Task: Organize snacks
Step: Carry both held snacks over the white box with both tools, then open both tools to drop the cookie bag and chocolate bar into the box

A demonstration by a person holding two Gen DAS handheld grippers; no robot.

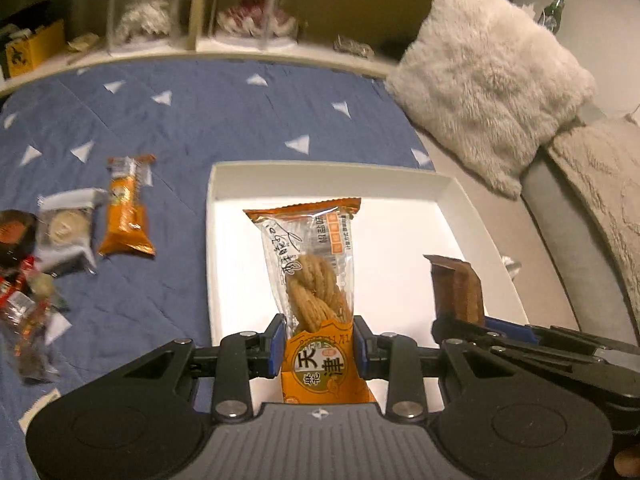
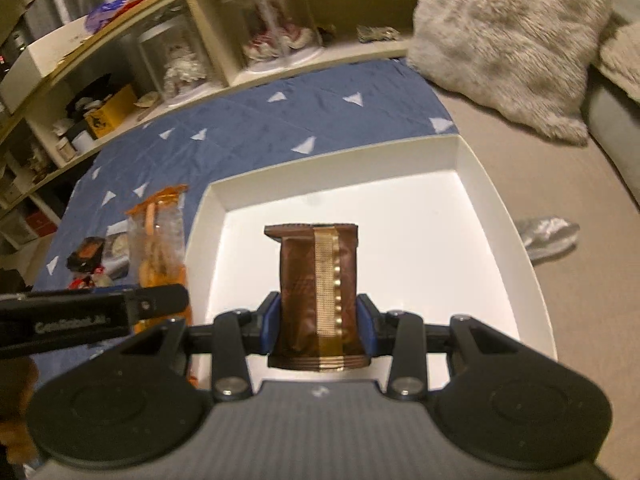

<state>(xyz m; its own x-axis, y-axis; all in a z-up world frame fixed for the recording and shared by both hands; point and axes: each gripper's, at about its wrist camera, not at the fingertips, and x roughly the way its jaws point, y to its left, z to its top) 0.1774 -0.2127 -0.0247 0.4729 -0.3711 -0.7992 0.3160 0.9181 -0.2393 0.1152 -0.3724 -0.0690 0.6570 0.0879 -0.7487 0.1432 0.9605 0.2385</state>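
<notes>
My left gripper [image 1: 319, 346] is shut on an orange twisted-pastry packet [image 1: 312, 264] and holds it over the white tray [image 1: 224, 240]. My right gripper [image 2: 319, 326] is shut on a brown snack packet [image 2: 318, 280] above the same tray [image 2: 500, 216]. The brown packet also shows in the left wrist view [image 1: 456, 288], to the right. The orange packet shows in the right wrist view [image 2: 160, 240], at the tray's left edge.
On the blue quilt [image 1: 180, 120], left of the tray, lie another orange packet [image 1: 127, 208], a white-wrapped cake [image 1: 66, 228] and several more wrapped snacks [image 1: 24, 280]. A furry cushion [image 1: 488, 76] and a shelf [image 1: 240, 52] stand behind. A silver wrapper [image 2: 548, 236] lies right of the tray.
</notes>
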